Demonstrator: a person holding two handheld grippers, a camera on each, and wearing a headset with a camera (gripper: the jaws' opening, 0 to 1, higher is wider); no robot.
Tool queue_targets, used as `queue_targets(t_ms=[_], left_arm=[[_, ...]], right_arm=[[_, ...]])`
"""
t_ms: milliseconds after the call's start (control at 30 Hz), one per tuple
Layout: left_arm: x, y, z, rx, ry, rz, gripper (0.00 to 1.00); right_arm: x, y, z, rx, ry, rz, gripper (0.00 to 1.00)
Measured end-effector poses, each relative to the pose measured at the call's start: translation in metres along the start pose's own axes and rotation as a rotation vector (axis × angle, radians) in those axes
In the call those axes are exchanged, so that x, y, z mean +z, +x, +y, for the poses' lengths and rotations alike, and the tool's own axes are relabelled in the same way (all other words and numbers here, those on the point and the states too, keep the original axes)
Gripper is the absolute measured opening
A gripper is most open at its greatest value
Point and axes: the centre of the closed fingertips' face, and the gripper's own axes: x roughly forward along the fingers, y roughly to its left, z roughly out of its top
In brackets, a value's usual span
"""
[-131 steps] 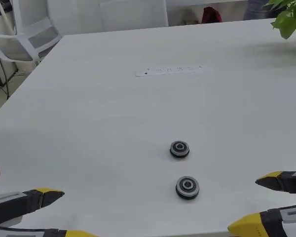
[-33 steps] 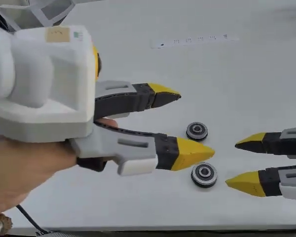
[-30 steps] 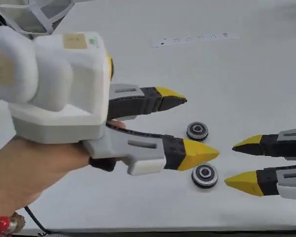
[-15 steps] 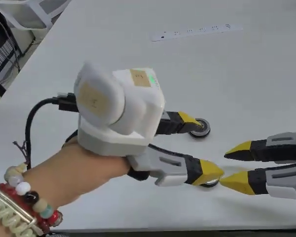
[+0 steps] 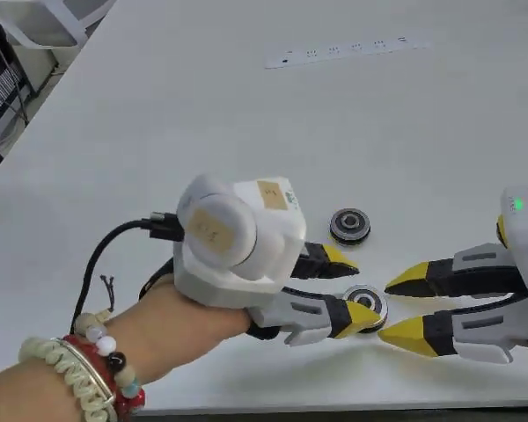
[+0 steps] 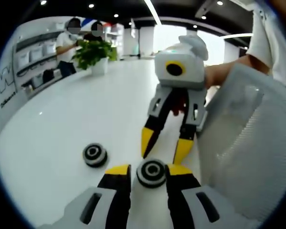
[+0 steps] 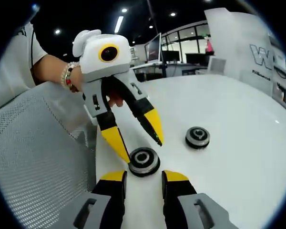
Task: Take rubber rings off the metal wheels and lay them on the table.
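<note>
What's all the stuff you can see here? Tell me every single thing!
table: one, white, under everything
near wheel: one, silver with black rubber ring, between the left gripper's jaws
far wheel: one, same colours, lying free just beyond
power strip: one, white, table's far side
plant: one, green, table's far end
chair: one, white mesh, beside the table
cable: one, black, behind left gripper
left gripper: one, white, yellow-tipped, open
right gripper: one, same, open, facing it
hand: one, beaded bracelets, holding left gripper
</note>
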Motion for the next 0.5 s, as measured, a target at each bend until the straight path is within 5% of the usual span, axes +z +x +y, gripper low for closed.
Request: queue_targets(t_ms=[500], left_arm=[[-0.0004, 0.0015, -0.0074, -0.015, 0.042, -0.021, 0.15]], right_arm=[[0.0009, 0.0027, -0.0023, -0.005, -0.005, -0.032, 0.24]])
